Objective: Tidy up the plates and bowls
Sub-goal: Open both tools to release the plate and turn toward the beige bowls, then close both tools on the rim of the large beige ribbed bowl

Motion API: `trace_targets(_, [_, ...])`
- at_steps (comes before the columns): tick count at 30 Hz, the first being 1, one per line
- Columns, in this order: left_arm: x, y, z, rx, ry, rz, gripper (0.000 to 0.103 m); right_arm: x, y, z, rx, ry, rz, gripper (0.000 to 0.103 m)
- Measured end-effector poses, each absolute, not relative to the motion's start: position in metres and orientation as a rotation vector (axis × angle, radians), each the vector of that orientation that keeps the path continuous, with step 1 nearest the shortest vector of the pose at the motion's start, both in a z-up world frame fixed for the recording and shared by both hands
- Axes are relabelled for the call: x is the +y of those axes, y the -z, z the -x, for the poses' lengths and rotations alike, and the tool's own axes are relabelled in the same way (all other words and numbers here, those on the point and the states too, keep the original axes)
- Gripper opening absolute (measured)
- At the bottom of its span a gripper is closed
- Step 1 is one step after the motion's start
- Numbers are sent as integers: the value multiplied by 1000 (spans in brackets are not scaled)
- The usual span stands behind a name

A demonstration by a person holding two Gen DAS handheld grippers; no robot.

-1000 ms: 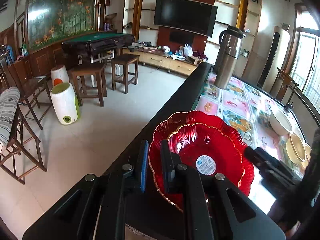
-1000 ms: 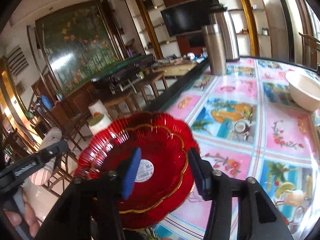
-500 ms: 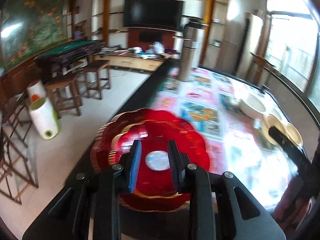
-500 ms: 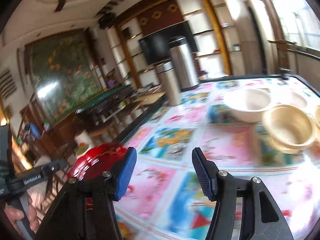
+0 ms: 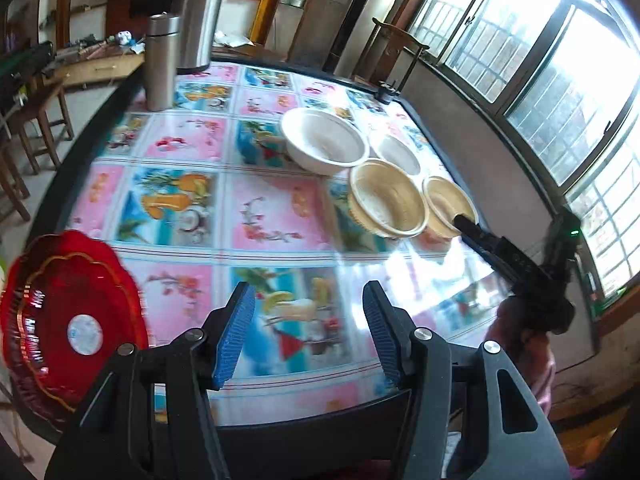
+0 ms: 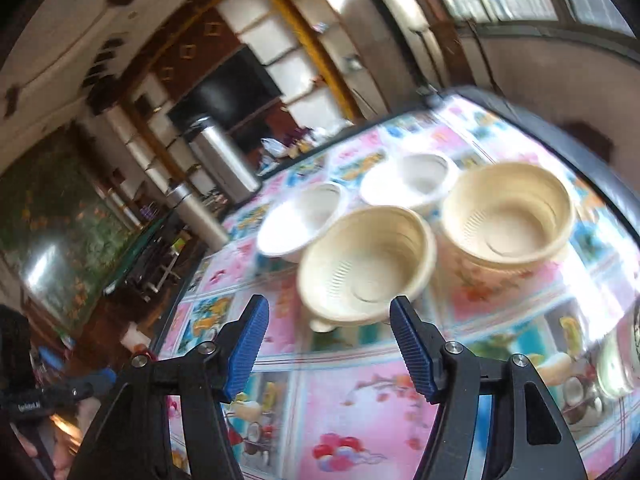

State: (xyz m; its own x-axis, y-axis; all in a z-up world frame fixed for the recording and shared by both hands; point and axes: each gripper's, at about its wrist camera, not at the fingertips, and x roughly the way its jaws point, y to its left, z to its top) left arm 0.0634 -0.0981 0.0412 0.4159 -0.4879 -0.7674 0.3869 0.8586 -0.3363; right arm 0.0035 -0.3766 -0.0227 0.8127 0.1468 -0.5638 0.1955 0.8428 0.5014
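Observation:
Two red scalloped plates (image 5: 68,320) lie stacked at the table's near left corner, free of any grip. My left gripper (image 5: 310,326) hangs open to their right, over the flowered tablecloth, with nothing between its fingers. Two white bowls (image 5: 324,144) (image 5: 394,152) and two cream ribbed bowls (image 5: 386,200) (image 5: 448,206) stand grouped at the far right. My right gripper (image 6: 330,336) is open, just short of the nearer cream bowl (image 6: 368,268); the other cream bowl (image 6: 508,220) stands right of it. In the left wrist view the right gripper (image 5: 468,226) reaches the rightmost cream bowl's rim.
A steel flask (image 5: 160,64) and a large steel thermos (image 5: 198,20) stand at the table's far left. The table's dark rim (image 5: 452,136) runs along a wall under windows. Wooden stools (image 5: 36,120) stand on the floor left. A blurred pale object (image 6: 616,360) sits at the right edge.
My left gripper has let go of the red plates, opened, and swung right over the table. My right gripper has moved away from the plates to the group of bowls.

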Motion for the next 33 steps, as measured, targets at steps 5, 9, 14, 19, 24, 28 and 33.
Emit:
trace_targets(5, [-122,-31,-69,1040,551,122,71,-416,53,-10,705,37,-729,66])
trace_targets(9, [-145,-27,-91,1101,595,161,71,-426,55,-26,721,26,-767,66])
trace_targets(14, [-167,-23,-122,1152,609,216,71,-431,58,-52,767,32,-812,67])
trace_targets(19, [-181,-6,-145,1197,580,280,71,-442,69,-67,788,26,-887,67])
trace_targets(24, [-192,18,-158,1204,584,423,71,-446,80,-73,734,-2,-926,67])
trace_targets(28, [-207,29,-166,1164,571,439,71,-451,87,-75,741,-1,-930,67])
trace_targets(33, [-230,40,-182,1176,566,436,71,-452,89,-77,751,-21,-937,67])
